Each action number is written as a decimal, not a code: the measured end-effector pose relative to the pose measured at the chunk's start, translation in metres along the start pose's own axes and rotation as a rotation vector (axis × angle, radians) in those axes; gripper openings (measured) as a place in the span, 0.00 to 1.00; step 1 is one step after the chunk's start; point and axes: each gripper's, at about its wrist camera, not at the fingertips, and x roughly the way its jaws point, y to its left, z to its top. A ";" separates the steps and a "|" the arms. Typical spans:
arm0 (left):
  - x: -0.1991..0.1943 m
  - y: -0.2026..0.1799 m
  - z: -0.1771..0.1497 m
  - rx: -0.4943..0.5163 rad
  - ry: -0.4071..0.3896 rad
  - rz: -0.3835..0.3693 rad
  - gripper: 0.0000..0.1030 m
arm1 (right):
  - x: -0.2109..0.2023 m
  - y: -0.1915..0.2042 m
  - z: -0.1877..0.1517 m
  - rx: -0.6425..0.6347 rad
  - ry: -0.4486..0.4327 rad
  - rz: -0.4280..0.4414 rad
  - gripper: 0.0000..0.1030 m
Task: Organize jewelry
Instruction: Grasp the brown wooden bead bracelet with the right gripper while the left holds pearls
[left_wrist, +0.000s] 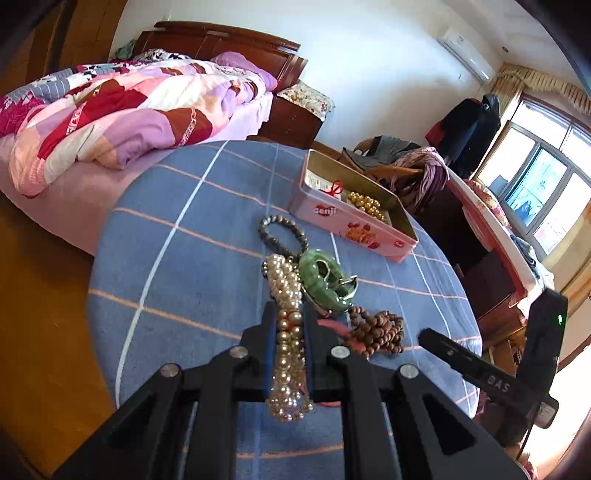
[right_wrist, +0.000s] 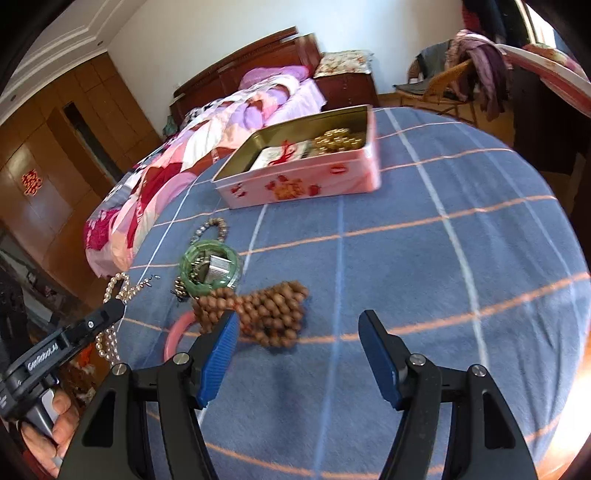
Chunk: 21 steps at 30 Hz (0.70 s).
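My left gripper (left_wrist: 290, 314) is shut on a pearl necklace (left_wrist: 286, 291); it also shows in the right wrist view (right_wrist: 118, 286), its strands hanging from the left gripper (right_wrist: 110, 312). A green jade bangle (left_wrist: 321, 278) (right_wrist: 210, 266), a dark bead bracelet (left_wrist: 282, 230), a brown wooden bead string (left_wrist: 376, 330) (right_wrist: 258, 312) and a pink bangle (right_wrist: 177, 334) lie on the blue checked tablecloth (left_wrist: 192, 266). A pink tin box (left_wrist: 351, 218) (right_wrist: 303, 173) holds gold beads (left_wrist: 365, 205) (right_wrist: 338, 140). My right gripper (right_wrist: 299, 336) is open just in front of the wooden beads.
The round table's edge (left_wrist: 99, 280) drops to a wooden floor. A bed with a patchwork quilt (left_wrist: 122, 110) stands behind it. A chair with clothes (left_wrist: 410, 166) and a desk stand to the right near the window.
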 end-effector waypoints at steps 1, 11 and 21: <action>0.000 0.000 0.000 0.004 0.003 0.004 0.13 | 0.005 0.002 0.002 -0.001 0.013 0.012 0.65; -0.002 -0.006 -0.002 0.047 0.002 0.046 0.13 | 0.052 0.045 0.011 -0.092 0.094 0.025 0.82; -0.008 -0.004 -0.004 0.048 -0.008 0.057 0.13 | 0.042 0.049 -0.003 -0.184 0.048 -0.029 0.42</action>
